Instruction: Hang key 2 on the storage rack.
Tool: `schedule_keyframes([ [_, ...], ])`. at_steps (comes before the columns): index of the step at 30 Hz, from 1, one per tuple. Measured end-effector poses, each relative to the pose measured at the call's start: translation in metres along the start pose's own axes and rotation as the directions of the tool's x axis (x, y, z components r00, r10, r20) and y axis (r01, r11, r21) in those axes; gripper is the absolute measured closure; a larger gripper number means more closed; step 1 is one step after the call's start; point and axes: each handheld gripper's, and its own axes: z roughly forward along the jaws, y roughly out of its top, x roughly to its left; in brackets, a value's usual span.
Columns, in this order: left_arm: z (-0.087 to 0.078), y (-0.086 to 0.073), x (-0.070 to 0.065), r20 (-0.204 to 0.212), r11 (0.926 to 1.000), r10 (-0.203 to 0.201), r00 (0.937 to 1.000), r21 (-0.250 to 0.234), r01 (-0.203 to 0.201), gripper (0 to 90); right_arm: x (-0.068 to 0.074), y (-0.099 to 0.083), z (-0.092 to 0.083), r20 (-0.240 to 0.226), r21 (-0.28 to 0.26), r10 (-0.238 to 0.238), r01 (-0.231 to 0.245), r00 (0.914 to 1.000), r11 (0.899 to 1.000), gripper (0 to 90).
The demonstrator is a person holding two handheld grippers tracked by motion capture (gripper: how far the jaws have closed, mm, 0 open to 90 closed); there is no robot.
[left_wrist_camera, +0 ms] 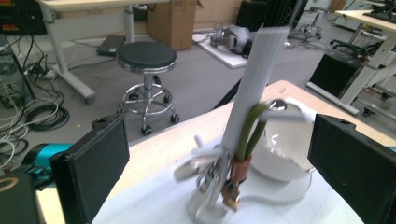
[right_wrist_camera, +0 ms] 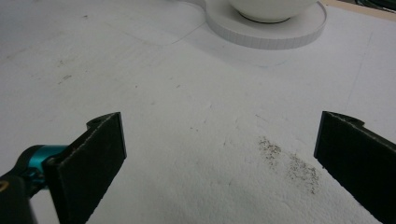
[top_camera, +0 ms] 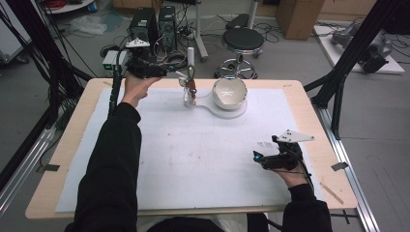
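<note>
I see the table (top_camera: 309, 145) under its white foam sheet (top_camera: 193, 154), with the white bowl (top_camera: 229, 92) on a round base at the far edge. My left gripper (left_wrist_camera: 219, 163) hangs released before the white upright stand (left_wrist_camera: 261, 88) beside the bowl; my right gripper (right_wrist_camera: 219, 158) rests released near the front right.

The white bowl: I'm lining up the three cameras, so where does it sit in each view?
High view: white bowl at the table's far middle, on a round white base.
Left gripper view: bowl right of centre, behind the upright white stand.
Right gripper view: bowl at the top edge.
Shared landmark: the round base.
</note>
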Motion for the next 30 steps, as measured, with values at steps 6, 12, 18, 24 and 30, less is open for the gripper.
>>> schedule_keyframes([
  [6,-0.01,-0.015,0.007,-0.005,0.9997,-0.009,0.9999,0.021,0.009,5.8,0.0,0.0,0.0,0.0,0.003,0.009,-0.009,1.0,1.0,1.3],
  [12,-0.022,-0.027,0.01,-0.001,0.9992,-0.011,0.9999,0.039,0.012,5.8,0.0,0.0,0.0,0.002,0.003,0.009,-0.009,1.0,1.0,1.3],
  [18,-0.037,-0.039,0.009,0.008,0.9993,-0.016,0.9998,0.033,0.016,5.8,-0.001,0.0,0.0,0.003,0.001,0.009,-0.009,1.0,1.0,1.3],
  [24,-0.047,-0.059,0.008,-0.015,0.9968,0.009,0.9998,0.08,-0.007,5.8,0.0,0.0,0.001,0.005,-0.001,0.013,-0.013,0.9999,1.0,1.3],
  [30,-0.059,-0.079,0.007,-0.016,0.9945,0.009,0.9998,0.104,-0.008,5.8,-0.001,0.0,0.0,0.007,-0.001,0.012,-0.012,0.9999,1.0,1.4],
])
